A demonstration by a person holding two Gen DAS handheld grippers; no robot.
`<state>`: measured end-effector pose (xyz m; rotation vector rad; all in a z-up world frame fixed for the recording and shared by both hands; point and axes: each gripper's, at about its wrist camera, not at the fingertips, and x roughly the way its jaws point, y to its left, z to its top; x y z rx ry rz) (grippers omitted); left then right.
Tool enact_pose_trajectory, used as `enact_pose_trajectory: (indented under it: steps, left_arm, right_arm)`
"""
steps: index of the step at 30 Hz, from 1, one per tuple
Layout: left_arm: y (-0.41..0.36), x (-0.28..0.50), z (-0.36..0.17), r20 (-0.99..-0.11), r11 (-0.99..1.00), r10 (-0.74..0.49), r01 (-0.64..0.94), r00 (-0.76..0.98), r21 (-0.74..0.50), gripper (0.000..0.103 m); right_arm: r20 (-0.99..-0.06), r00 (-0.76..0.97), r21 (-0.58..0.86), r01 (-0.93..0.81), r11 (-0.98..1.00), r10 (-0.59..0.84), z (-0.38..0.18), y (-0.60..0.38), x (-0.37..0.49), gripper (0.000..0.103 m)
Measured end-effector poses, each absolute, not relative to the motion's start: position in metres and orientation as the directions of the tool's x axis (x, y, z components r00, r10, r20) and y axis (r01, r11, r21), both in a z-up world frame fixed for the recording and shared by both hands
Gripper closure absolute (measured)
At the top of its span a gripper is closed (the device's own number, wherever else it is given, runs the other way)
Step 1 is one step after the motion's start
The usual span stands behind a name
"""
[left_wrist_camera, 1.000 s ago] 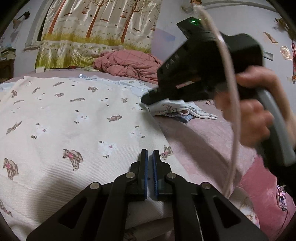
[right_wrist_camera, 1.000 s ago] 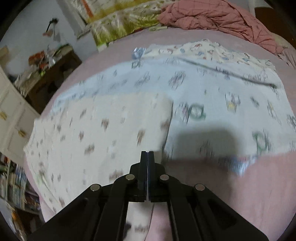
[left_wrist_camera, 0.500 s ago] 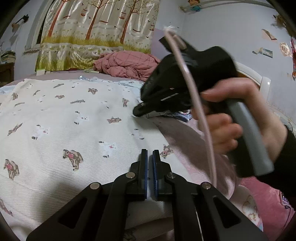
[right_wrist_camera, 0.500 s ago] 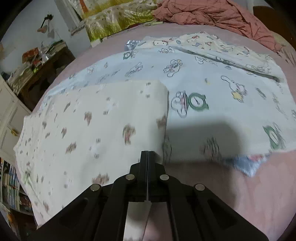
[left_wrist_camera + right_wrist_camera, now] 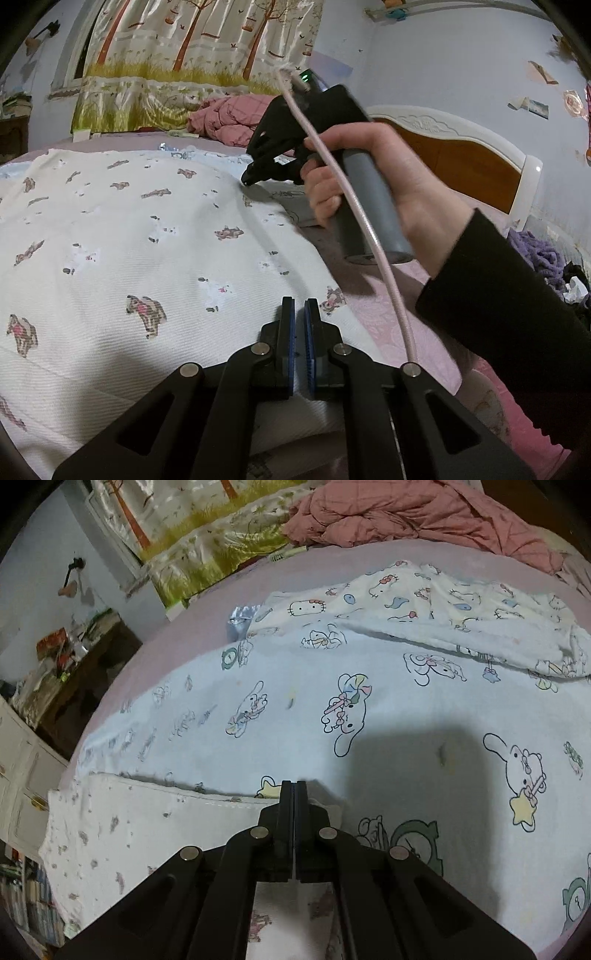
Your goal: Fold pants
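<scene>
Right tongs (image 5: 294, 794) clamped on the pants (image 5: 140, 834) edge at lower centre; left tongs (image 5: 299, 314) slightly apart over the pants, lower centre.

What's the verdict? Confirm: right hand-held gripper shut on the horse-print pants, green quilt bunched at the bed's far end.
Wrong colour: the quilt is pink, per the right wrist view. The right hand-held gripper is shut on the horse-print pants.

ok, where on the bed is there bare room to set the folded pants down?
Bare pink sheet lies between the cartoon-print cloth and the curtain, and a strip on the headboard side right of the pants. Crowded: the middle, covered by pants and cloths, and the far corner with the pink quilt.
</scene>
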<state>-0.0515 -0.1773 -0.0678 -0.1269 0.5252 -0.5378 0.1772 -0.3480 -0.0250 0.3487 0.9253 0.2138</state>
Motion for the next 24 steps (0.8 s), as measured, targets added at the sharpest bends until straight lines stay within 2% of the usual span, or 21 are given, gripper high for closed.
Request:
enact_pose_trajectory:
  steps: [5,11,19,22,24]
  left_arm:
    - [-0.177,-0.053,-0.068,-0.442,0.854,-0.519,0.453,0.731,-0.255,0.097]
    - [-0.175,-0.051,-0.068,-0.448,0.855,-0.519,0.447,0.728,-0.264,0.097]
    - [-0.171,-0.051,-0.064,-0.449,0.848,-0.53,0.455,0.72,-0.271,0.097]
    - [-0.154,-0.069,-0.051,-0.353,0.848,-0.527,0.455,0.773,-0.271,0.097]
    - [-0.144,-0.089,-0.037,-0.295,0.885,-0.466,0.437,0.834,-0.164,0.097]
  right_arm:
    - [-0.748,0.564,0.379,-0.072,0.923,0.351,-0.01,-0.348,0.138,0.103]
    - [-0.802,0.552,0.261,-0.018,0.965,0.228,-0.015,-0.341,0.123,0.103]
    - [-0.752,0.595,0.376,0.033,0.926,0.284,-0.024,-0.365,0.152,0.103]
    - [-0.69,0.625,0.432,-0.047,0.901,0.363,-0.005,-0.366,0.122,0.103]
    - [-0.66,0.633,0.441,-0.11,0.891,0.405,0.009,-0.358,0.097,0.103]
